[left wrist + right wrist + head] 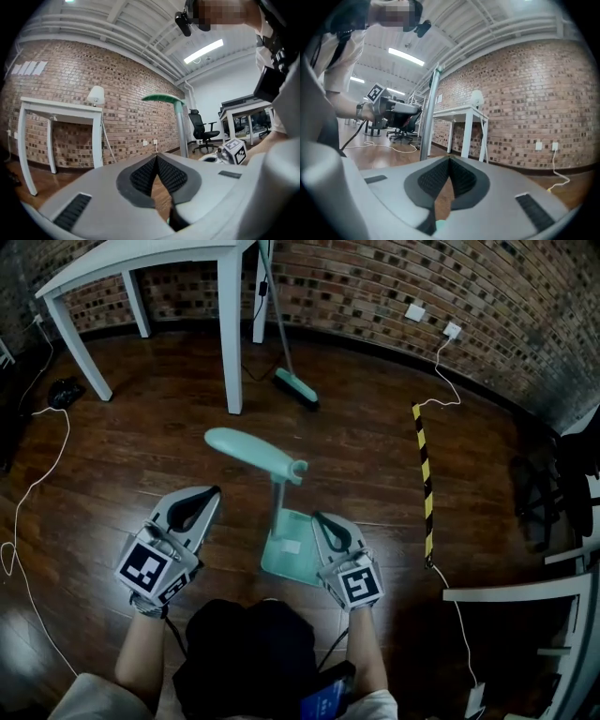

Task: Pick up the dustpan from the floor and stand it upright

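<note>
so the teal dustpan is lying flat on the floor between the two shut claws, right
Not quite. The dustpan isn't lying flat: it stands upright on the floor, its pole vertical with the handle on top, as the left gripper view shows. The rest holds: it is between the left claw and the right claw, both shut.

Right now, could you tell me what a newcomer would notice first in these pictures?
The teal dustpan stands upright on the dark wood floor at centre, flanked by the shut left gripper and right gripper. Behind it, a broom leans by a white table, and yellow-black tape lies at the right.
</note>
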The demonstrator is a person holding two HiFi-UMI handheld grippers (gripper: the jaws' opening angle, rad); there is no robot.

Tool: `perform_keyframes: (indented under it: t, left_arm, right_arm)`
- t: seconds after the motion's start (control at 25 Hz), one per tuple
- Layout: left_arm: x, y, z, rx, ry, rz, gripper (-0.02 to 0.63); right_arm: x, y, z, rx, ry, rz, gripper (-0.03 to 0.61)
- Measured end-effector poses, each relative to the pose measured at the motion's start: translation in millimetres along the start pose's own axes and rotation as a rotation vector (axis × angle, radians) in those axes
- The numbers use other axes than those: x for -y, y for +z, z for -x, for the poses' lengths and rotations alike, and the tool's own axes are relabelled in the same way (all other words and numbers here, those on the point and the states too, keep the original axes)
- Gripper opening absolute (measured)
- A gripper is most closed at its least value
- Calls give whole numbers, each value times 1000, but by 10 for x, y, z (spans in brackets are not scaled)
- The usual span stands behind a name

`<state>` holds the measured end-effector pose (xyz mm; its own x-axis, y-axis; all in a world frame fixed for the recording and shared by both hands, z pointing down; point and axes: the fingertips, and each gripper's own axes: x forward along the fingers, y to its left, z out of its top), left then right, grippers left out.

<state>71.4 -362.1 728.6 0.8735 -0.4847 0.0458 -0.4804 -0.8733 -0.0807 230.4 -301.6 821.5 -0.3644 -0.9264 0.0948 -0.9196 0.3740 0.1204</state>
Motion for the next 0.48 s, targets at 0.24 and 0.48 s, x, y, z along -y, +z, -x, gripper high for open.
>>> perform_keyframes:
  t: [0.24, 0.48]
  left_arm:
    - [-104, 1170, 472, -16, 112, -5, -9]
    - [-260, 2913, 955, -6, 165, 79, -8]
  right_arm:
    - [81, 1901, 503, 51, -63, 31, -12]
    - [234, 4066, 1006, 165, -144, -26, -14]
